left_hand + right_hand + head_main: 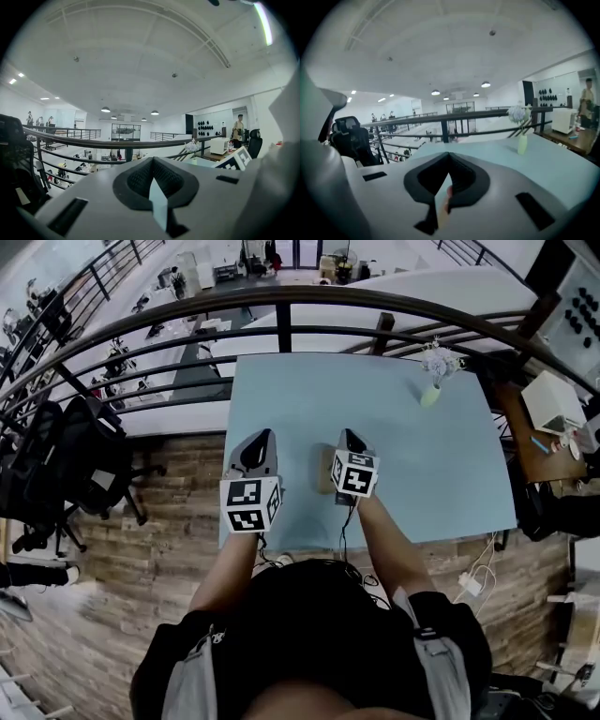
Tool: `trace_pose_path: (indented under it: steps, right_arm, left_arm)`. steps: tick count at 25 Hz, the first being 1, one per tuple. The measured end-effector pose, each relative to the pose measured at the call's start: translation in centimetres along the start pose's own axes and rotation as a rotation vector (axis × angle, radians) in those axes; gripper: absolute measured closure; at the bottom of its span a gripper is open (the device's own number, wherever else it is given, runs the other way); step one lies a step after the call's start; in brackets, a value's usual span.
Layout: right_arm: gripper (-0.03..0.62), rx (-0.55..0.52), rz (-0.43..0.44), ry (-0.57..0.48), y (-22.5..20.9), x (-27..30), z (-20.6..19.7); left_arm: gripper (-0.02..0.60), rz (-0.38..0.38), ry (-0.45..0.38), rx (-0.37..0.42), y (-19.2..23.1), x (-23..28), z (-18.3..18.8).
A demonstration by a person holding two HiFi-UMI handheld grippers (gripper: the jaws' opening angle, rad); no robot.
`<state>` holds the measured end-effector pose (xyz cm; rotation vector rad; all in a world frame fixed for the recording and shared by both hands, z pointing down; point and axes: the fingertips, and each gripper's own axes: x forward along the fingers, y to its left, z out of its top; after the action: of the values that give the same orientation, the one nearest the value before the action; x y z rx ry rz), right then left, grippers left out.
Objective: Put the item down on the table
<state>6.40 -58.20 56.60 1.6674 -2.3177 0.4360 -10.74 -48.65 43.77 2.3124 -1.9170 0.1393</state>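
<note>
Tan against the pale blue table (422, 465), the item (325, 471) appears in the head view as a flat piece just beside the right gripper (350, 437), on its inner side. We judge it is already lying on the tabletop rather than carried. In the right gripper view the jaws stand almost together, leaving only a thin slit. Through the lower part of that slit we see the same tan (442, 212), and table colour fills the slit above it, so nothing seems pinched. The left gripper (263, 437) hangs level beside it, near the table's front edge. Its jaws are drawn just as narrow, with only table showing between them.

We take the put-down step as finished or nearly so. The next move calls for lifting the right gripper clear without nudging the item. The small vase of flowers (433, 382) stands well apart, out of the way.
</note>
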Motion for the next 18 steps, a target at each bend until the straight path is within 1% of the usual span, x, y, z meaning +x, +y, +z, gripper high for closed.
trace_pose_path:
  steps: [5, 7, 9, 13, 18]
  right_arm:
    - [0.594, -0.012, 0.011, -0.272, 0.8, -5.5, 8.2]
    - [0.594, -0.006, 0.002, -0.360, 0.8, -8.1, 10.3]
    - [0.595, -0.009, -0.005, -0.422, 0.8, -10.2, 11.7]
    - [0.594, -0.048, 0.003, -0.480, 1.1, -12.4, 12.8]
    - [0.594, -0.047, 0.001, -0.474, 1.0, -12.7, 12.6]
  left_arm:
    - [0.572, -0.027, -0.014, 0.005, -0.9, 0.6, 0.7]
    - [0.572, -0.037, -0.017, 0.008, -1.4, 0.8, 0.8]
    - [0.573, -0.045, -0.020, 0.012, -1.7, 0.9, 1.0]
    - [0.572, -0.053, -0.033, 0.015, -2.1, 1.0, 1.4]
    - [0.572, -0.064, -0.038, 0.017, -2.6, 1.1, 1.6]
